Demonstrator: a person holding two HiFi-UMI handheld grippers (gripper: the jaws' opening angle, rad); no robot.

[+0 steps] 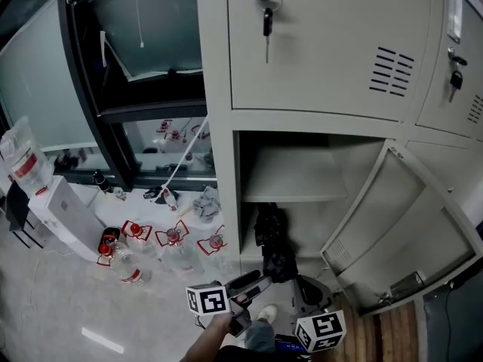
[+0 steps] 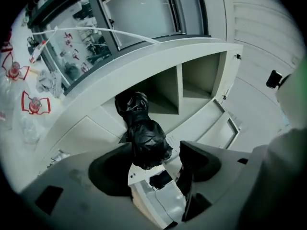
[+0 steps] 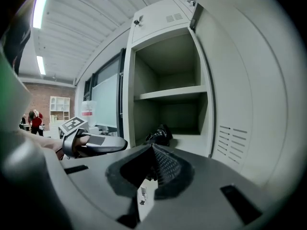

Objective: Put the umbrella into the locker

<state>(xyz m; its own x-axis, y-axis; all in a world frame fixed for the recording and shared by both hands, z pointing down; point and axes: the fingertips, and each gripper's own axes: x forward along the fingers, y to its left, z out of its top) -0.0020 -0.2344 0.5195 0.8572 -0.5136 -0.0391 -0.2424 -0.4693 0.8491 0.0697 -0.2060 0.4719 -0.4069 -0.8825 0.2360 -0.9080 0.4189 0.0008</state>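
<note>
1. Low and centre-left in the head view, the left tool (image 2: 156, 166) has its jaws standing wide apart. The near end of the umbrella (image 1: 272, 241) lines up between them. It isn't pinched, and I can't tell whether either jaw touches it.
2. At the centre, the folded black umbrella sits at the left side of the open lower compartment of the locker (image 1: 219, 89), beneath the shelf (image 1: 290, 179). I'd judge the placing as good as done.
3. It looks light, with crinkled, loose cloth over a stiff core. I'd expect that fabric to slide and bunch under the jaws. The better hold is squarely across the firm middle of the bundle, not on a stray fold.
4. At the lower right, the right tool (image 3: 152, 150) has its jaws pressed together on nothing. It sits outside the compartment, with the swung-open door (image 1: 411, 225) further right.
</note>
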